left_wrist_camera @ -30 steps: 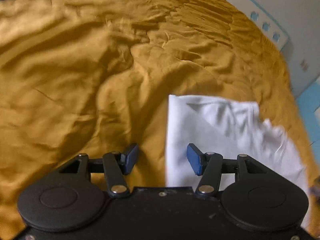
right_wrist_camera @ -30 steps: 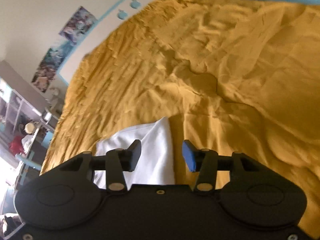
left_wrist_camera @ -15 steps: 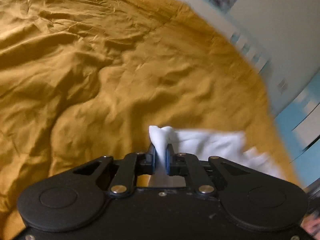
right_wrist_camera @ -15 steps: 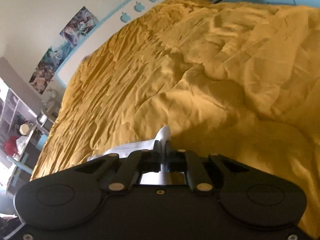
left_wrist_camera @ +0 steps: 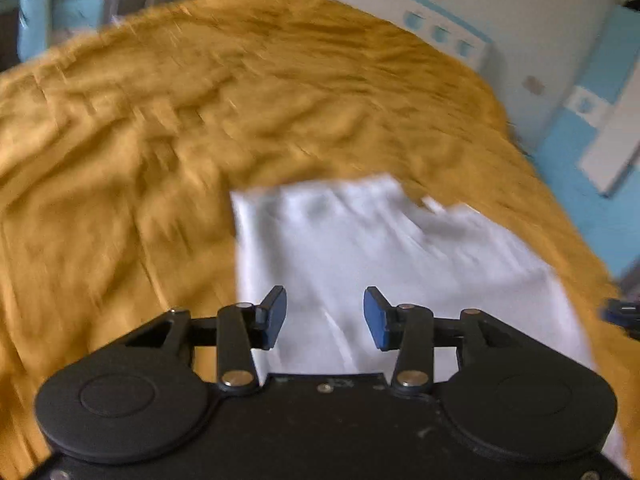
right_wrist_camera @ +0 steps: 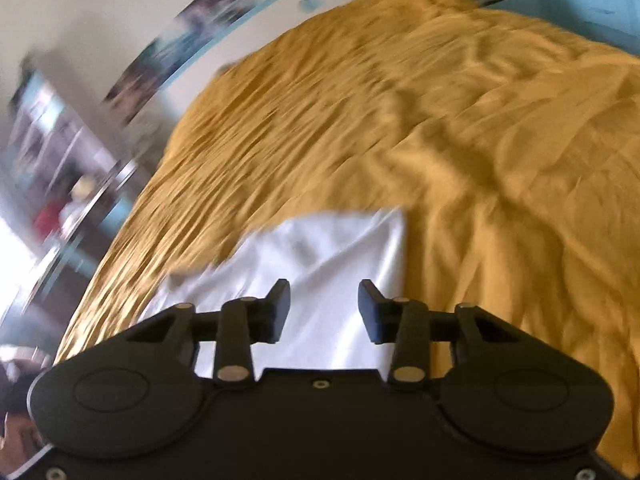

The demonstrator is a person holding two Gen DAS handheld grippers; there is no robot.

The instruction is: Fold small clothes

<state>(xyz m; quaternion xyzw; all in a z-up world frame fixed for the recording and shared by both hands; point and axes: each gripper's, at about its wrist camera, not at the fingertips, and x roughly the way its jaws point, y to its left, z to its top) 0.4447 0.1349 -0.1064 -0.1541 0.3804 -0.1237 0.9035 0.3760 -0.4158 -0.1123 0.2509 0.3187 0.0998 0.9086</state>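
Observation:
A small white garment [left_wrist_camera: 392, 256] lies folded and flat on the mustard bedspread [left_wrist_camera: 160, 140]. My left gripper [left_wrist_camera: 325, 316] hovers above its near left part; its jaws are opening and nothing is between them. In the right wrist view the same white garment [right_wrist_camera: 320, 264] shows with its right edge straight, and my right gripper [right_wrist_camera: 324, 310] hangs above it, jaws opening, nothing between its blue pads. A blue tip of the right gripper [left_wrist_camera: 620, 312] shows at the right edge of the left wrist view. Both views are motion-blurred.
The rumpled mustard bedspread [right_wrist_camera: 480, 120] covers the whole bed. A white and blue headboard [left_wrist_camera: 440, 32] and a blue cabinet [left_wrist_camera: 592, 128] stand beyond it. Shelves with clutter [right_wrist_camera: 52, 168] and wall posters [right_wrist_camera: 180, 40] lie past the bed's left side.
Half a second ago both grippers were shut on pinched corners of the white garment. Now both have let go and lifted back, and the garment lies flat with a new fold.

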